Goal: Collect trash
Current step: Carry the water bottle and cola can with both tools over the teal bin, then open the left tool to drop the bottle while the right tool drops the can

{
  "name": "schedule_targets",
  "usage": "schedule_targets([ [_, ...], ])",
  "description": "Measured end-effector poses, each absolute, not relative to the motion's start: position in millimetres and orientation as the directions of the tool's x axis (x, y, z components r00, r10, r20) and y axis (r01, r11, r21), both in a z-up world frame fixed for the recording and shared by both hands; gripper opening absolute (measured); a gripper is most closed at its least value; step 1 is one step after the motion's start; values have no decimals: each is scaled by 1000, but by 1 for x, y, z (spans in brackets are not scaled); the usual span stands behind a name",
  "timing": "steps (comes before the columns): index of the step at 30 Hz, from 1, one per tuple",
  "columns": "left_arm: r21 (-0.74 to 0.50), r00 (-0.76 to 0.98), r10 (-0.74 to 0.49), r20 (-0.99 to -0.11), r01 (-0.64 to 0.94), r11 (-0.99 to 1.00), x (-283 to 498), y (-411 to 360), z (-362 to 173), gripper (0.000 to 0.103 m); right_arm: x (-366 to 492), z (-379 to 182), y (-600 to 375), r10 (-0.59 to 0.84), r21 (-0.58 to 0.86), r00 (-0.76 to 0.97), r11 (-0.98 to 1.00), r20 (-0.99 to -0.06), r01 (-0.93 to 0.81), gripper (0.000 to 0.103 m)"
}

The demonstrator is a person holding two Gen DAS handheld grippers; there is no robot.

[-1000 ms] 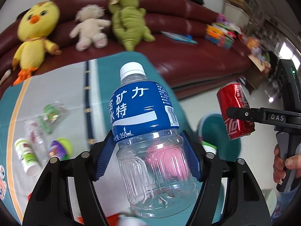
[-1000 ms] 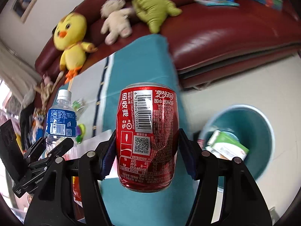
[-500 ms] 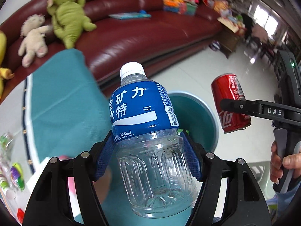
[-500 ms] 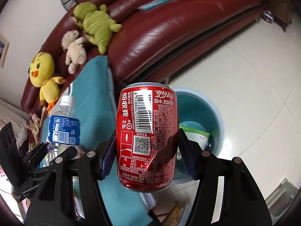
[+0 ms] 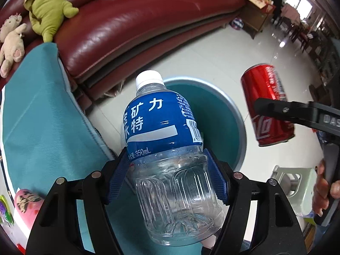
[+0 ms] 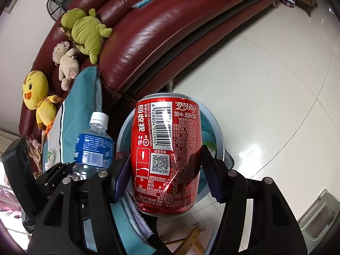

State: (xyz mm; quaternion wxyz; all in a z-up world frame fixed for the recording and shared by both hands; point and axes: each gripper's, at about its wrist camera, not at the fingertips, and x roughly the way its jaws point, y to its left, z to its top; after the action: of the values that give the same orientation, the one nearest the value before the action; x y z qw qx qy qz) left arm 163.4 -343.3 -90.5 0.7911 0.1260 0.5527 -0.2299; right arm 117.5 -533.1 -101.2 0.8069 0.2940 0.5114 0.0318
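My left gripper [image 5: 170,180] clamps the empty water bottle [image 5: 167,148] at frame centre; my right gripper [image 6: 165,176] grasps the red cola can [image 6: 165,148]. Behind both sits the teal bin [image 5: 221,114].

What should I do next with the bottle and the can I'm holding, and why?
Probably ease both tools a little further over the teal bin, then open them. The left tool grips the clear water bottle and the right tool grips the red can. In each wrist view the bin's mouth sits right behind the held item, so a drop should land inside.
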Motion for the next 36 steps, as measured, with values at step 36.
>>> schedule_targets([
  [36, -105, 381, -276, -882, 412, 905, 133, -264, -52, 93, 137, -108, -481, 356, 452, 375, 867, -856, 209, 72],
])
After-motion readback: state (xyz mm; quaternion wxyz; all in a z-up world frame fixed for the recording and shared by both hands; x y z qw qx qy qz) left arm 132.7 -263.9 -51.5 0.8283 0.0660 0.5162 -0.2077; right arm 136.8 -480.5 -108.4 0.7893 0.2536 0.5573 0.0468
